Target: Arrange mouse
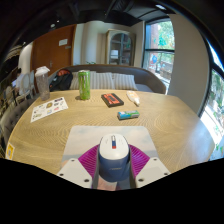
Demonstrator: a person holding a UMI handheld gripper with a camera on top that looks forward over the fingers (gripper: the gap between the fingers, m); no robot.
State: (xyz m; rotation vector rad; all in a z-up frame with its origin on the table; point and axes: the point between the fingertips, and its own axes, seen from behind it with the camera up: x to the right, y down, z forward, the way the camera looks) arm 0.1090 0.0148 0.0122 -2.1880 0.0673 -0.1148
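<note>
The hand-held gripper (pixel 114 172) has its two fingers closed on a grey and white computer mouse (pixel 114 156), gripped between the magenta pads (pixel 90 157) above a pale rectangular mouse mat (pixel 82 137) lying on the round wooden tabletop (pixel 160 125). The smooth, curved shell could slip or twist if the grip loosens before it is set down, and it could land crooked or off the mat. Beyond the fingers stand a green cylindrical can (pixel 84 84), a dark flat box (pixel 112 100), a small teal object (pixel 127 115) and a printed paper sheet (pixel 48 108). A sofa and bright windows lie beyond.
</note>
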